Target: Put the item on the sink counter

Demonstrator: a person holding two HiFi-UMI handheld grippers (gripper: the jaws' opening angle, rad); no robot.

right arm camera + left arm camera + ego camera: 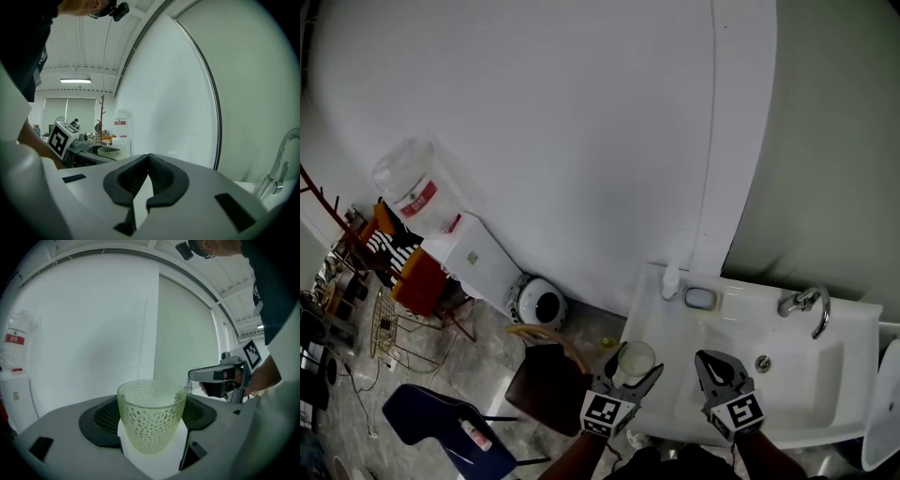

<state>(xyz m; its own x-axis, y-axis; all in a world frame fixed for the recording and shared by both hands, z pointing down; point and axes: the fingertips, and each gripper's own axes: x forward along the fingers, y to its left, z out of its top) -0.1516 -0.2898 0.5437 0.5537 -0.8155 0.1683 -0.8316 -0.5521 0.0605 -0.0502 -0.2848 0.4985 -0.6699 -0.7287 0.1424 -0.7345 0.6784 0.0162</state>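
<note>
A pale green cup (636,354) with a dotted, perforated-looking wall stands upright between the jaws of my left gripper (630,369), which is shut on it. The cup hangs over the left front edge of the white sink counter (675,323). In the left gripper view the cup (151,427) fills the gap between the black pads (107,417). My right gripper (711,362) is held over the basin, shut and empty; its pads (161,173) meet at the tips. It also shows in the left gripper view as the right gripper (211,376), level with the cup.
A faucet (806,304) stands at the sink's back right, a soap dish (700,298) at its back left, a drain (762,363) in the basin. On the floor to the left are a water dispenser (473,258), a round white appliance (542,303), a brown chair (548,386) and a blue chair (431,417).
</note>
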